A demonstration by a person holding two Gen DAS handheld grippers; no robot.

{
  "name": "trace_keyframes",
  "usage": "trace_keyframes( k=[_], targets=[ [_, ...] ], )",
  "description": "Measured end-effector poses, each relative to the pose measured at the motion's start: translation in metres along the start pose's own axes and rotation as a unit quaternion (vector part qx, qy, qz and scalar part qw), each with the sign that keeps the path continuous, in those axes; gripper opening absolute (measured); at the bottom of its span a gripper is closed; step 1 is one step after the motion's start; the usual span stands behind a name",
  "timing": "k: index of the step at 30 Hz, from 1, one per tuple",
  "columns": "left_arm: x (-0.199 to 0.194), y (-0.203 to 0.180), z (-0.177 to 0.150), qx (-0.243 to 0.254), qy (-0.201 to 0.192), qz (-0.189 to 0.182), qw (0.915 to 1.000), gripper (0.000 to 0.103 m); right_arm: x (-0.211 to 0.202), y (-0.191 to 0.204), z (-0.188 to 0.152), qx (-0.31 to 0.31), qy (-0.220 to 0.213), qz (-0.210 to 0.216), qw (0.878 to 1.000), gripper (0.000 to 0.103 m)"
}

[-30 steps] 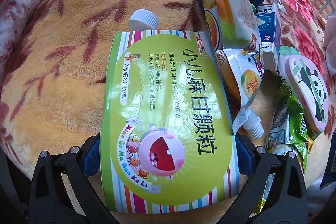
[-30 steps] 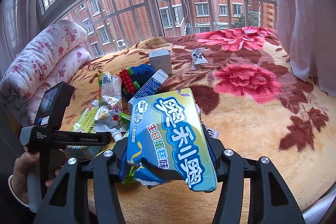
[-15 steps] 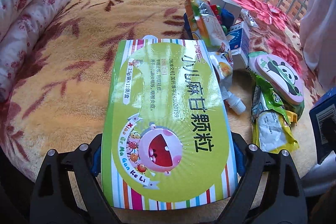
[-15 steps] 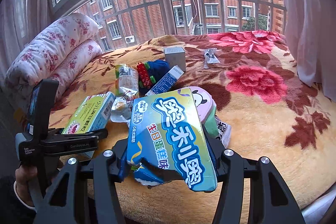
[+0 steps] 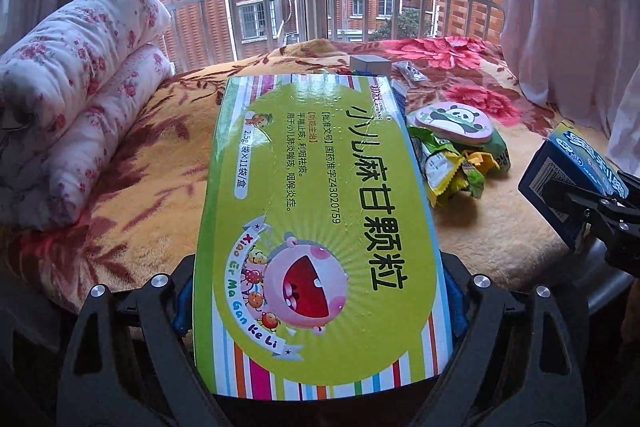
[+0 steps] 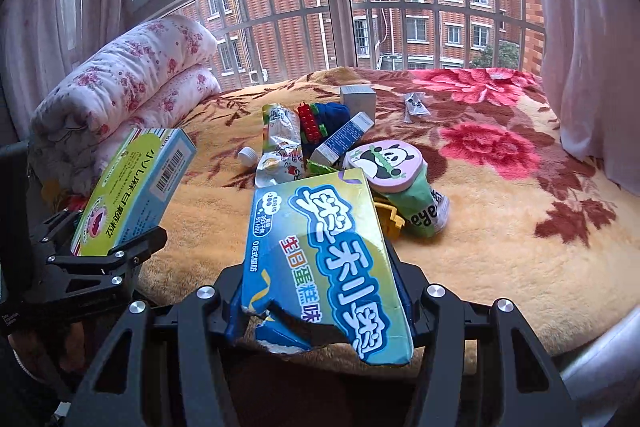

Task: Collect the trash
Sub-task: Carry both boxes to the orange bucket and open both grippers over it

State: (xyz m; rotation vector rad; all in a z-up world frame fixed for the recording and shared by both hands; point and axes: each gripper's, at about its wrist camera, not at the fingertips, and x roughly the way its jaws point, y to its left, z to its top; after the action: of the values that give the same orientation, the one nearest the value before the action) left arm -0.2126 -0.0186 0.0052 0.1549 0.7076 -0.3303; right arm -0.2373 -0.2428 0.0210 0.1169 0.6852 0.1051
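the plush floral blanket point(image 6: 500, 259) covers the bed, and every place here is read from it. over the last second both boxes have come up off that blanket: the green medicine box point(image 5: 316, 227), which lay flat on the pile, now rides clear above the blanket's near edge, and the view past it has swung from fleece to window. in the judgement of this moment, two pieces of trash are picked and ready to carry off, with no bin in sight.

the left gripper point(image 5: 320, 311) clamps the medicine box across its width, jaws spread wide by the glossy, stiff card. the right gripper point(image 6: 320, 307) holds the blue cake-snack box point(image 6: 324, 259) at a middling spread; that box is thin card, torn ragged at its near end.

left on the blanket's middle: a rolled quilt point(image 6: 120, 95) at the far left edge, crinkled foil pouches point(image 6: 280, 143), a rounded panda case point(image 6: 384, 163), a small white cap point(image 6: 247, 155).
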Motion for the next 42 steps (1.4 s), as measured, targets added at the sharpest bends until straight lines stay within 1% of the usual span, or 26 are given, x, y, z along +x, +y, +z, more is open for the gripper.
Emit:
trace_keyframes(
  k=[5, 11, 15, 18, 23, 26, 28, 31, 34, 42],
  targets=[
    [-0.019, -0.009, -0.038, 0.043, 0.007, -0.014, 0.9989, 0.086, -0.019, 0.007, -0.039, -0.013, 0.018, 0.001, 1.000, 0.055],
    [-0.032, -0.020, -0.072, 0.081, 0.021, -0.035, 0.9959, 0.086, -0.032, 0.016, -0.080, -0.023, 0.030, 0.004, 0.999, 0.055],
    [-0.033, -0.023, -0.098, 0.109, 0.048, -0.053, 0.9915, 0.086, -0.031, 0.023, -0.108, -0.035, 0.052, 0.019, 0.998, 0.055],
    [-0.028, -0.023, -0.117, 0.126, 0.075, -0.060, 0.9875, 0.086, -0.025, 0.026, -0.128, -0.050, 0.075, 0.018, 0.996, 0.055],
    [-0.008, -0.024, -0.140, 0.138, 0.131, -0.081, 0.9783, 0.086, -0.012, 0.020, -0.149, -0.045, 0.104, 0.028, 0.993, 0.055],
    [0.013, -0.026, -0.153, 0.147, 0.175, -0.094, 0.9691, 0.086, 0.002, 0.017, -0.158, -0.041, 0.127, 0.040, 0.990, 0.055],
    [0.030, -0.025, -0.160, 0.146, 0.205, -0.111, 0.9613, 0.086, 0.014, 0.018, -0.163, -0.039, 0.144, 0.050, 0.988, 0.056],
    [0.055, -0.023, -0.169, 0.143, 0.246, -0.112, 0.9520, 0.086, 0.031, 0.018, -0.169, -0.038, 0.170, 0.057, 0.983, 0.056],
    [0.071, -0.022, -0.174, 0.145, 0.270, -0.109, 0.9458, 0.086, 0.047, 0.016, -0.173, -0.033, 0.190, 0.061, 0.979, 0.056],
    [0.093, -0.029, -0.180, 0.160, 0.295, -0.110, 0.9356, 0.086, 0.083, 0.015, -0.177, -0.028, 0.237, 0.079, 0.968, 0.056]
  ],
)
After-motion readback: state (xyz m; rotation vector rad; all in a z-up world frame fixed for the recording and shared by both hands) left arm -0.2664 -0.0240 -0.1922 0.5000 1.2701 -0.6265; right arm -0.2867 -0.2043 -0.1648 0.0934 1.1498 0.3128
